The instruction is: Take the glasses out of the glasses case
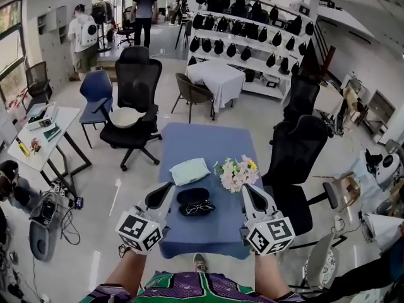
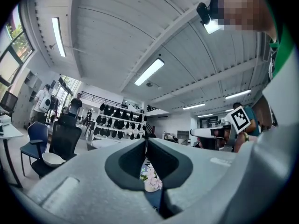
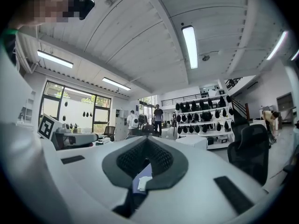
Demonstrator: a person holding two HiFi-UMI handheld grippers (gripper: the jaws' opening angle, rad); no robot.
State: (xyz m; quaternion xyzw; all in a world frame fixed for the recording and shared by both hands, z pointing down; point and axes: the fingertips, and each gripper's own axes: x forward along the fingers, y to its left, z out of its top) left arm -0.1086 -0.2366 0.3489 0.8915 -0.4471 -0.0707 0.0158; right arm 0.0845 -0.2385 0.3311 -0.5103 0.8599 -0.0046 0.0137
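Both the left gripper point(image 1: 165, 192) and the right gripper point(image 1: 247, 193) are clenched and carry nothing. The black case point(image 1: 192, 196) lies between them on the blue table point(image 1: 189, 144), its long side running left to right, with the glasses point(image 1: 200, 207) at its near half. The left gripper seems nearer. Only the head view shows the case. The gripper views look level, over it, to the flowers point(image 2: 150, 180) and a cloth point(image 3: 141, 183).
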